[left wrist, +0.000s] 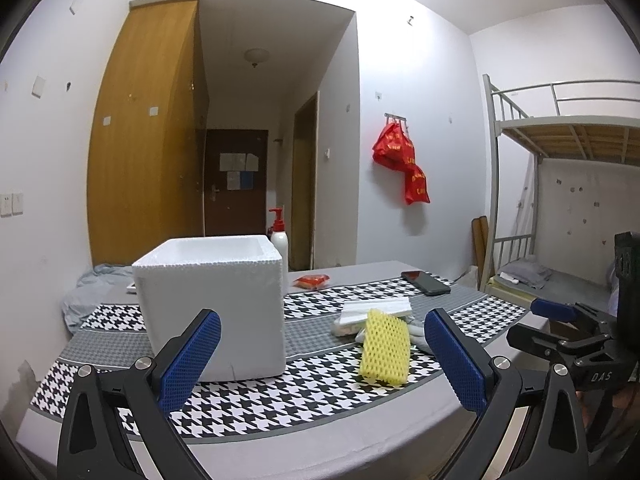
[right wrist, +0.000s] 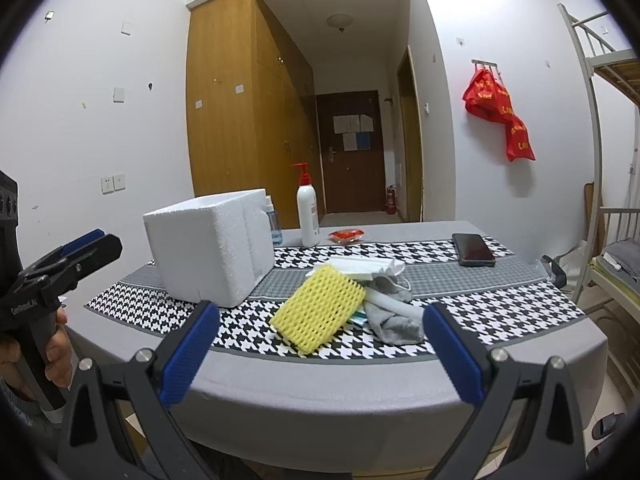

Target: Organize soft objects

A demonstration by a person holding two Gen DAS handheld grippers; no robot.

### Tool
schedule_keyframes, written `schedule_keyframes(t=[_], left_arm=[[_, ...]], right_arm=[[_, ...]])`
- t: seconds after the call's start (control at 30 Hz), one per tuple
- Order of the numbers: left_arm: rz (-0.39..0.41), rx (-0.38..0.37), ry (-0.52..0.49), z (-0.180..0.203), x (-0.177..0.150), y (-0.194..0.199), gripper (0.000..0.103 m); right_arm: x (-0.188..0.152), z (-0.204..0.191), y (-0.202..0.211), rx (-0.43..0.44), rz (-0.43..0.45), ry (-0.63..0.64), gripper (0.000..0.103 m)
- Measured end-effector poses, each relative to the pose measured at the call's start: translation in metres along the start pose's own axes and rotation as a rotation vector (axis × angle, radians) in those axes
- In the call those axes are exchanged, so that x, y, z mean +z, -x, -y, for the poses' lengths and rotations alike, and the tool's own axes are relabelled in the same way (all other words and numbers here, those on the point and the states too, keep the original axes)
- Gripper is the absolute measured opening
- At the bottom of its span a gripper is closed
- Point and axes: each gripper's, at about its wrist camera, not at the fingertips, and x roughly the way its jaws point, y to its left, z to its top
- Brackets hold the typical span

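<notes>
While both tongs hang spread and empty at the near edge of the table (right wrist: 400, 392), the yellow foam net sleeve (right wrist: 319, 312) lies straight ahead of the right gripper (right wrist: 320, 348), between its blue ribbed pads (right wrist: 188, 356), long axis slanting from near-right to far-left. From the left gripper (left wrist: 320, 360) the sleeve sits ahead and to the right, so I judge the right hand nearer. Springy, open-meshed and flattish, it leans on a heap: a limp grey sock (right wrist: 394, 320) just right of it, and white folded masks (right wrist: 360, 266) behind. Left of the sleeve stands the open white polystyrene box (right wrist: 208, 244), rigid and grainy, the likely bin. Beyond lie a phone (right wrist: 474, 249), red packet (right wrist: 346, 235) and pump bottle (right wrist: 308, 216).
</notes>
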Motion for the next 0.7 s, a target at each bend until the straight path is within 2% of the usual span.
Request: schedule_keyframes(t=[0.7], left_arm=[[-0.013,0.008,0.007,-0.0003,0.0011,0.0016,0.102]], right_arm=[[0.0018,-0.0006,0.0058,0.002,0.019,0.005,0.103]])
